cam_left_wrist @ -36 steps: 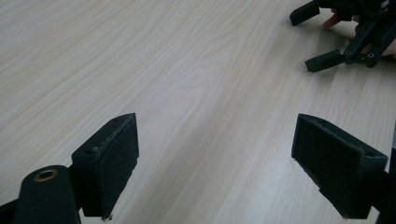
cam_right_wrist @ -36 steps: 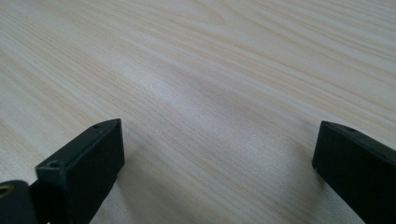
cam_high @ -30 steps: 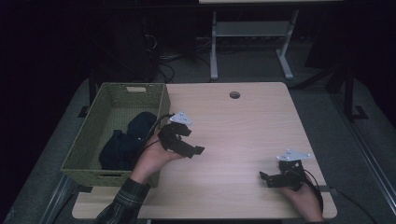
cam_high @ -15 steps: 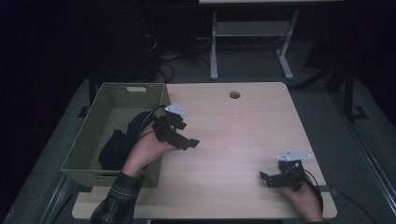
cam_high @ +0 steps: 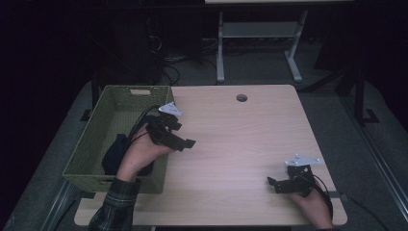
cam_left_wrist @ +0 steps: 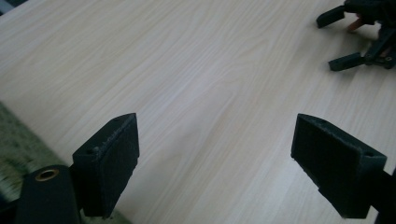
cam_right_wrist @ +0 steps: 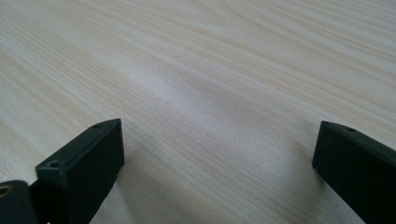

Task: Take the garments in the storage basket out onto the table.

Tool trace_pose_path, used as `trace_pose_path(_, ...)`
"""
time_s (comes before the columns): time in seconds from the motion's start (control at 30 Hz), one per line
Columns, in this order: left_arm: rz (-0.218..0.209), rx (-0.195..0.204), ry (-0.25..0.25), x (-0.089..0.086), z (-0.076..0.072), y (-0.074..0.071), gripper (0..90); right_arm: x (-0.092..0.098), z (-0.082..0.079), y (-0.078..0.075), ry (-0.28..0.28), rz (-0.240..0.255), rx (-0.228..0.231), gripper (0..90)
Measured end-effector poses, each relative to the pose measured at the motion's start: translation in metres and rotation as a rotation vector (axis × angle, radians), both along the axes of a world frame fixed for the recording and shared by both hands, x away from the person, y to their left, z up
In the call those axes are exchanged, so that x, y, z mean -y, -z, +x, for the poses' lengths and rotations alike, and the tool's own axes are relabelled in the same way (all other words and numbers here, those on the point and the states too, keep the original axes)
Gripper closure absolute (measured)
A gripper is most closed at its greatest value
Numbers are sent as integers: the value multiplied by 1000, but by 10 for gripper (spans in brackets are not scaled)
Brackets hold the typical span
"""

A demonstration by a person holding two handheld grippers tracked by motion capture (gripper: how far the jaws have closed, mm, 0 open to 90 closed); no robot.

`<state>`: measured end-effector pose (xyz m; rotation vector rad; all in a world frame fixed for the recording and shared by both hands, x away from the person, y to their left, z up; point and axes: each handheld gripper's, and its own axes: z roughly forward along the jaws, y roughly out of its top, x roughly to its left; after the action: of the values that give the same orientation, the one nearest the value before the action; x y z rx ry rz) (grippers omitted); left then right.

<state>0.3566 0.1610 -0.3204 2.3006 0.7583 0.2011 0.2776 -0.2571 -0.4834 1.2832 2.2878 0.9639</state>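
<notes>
dark cloth: a navy bundle lying in the near half of the green basket, down on the bottom, partly behind the person's left hand. Can't make out a clear long axis, it's just a lump.

left gripper: jaws spread wide with nothing between them, hovering right at the basket's table-side rim and pointing out over the table at roughly 3 o'clock. In the left gripper view its pads have just bare wood under them.

key relation: the cloth sits at about 8 o'clock from the left gripper, behind and below it. My guess is the hand has to swing back and dip in to get it.

right gripper: also wide open and holding nothing, parked low at the table's near right corner, well apart from the basket. The left one is way nearer.

table: light wood, with a small round hole near the far edge.
</notes>
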Motion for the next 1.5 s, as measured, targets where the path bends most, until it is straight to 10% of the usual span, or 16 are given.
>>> trace_pose_path(1.5, 104, 33, -196, -77, 0, -11, 154, 0, 0, 0, 0, 0, -1, 18)
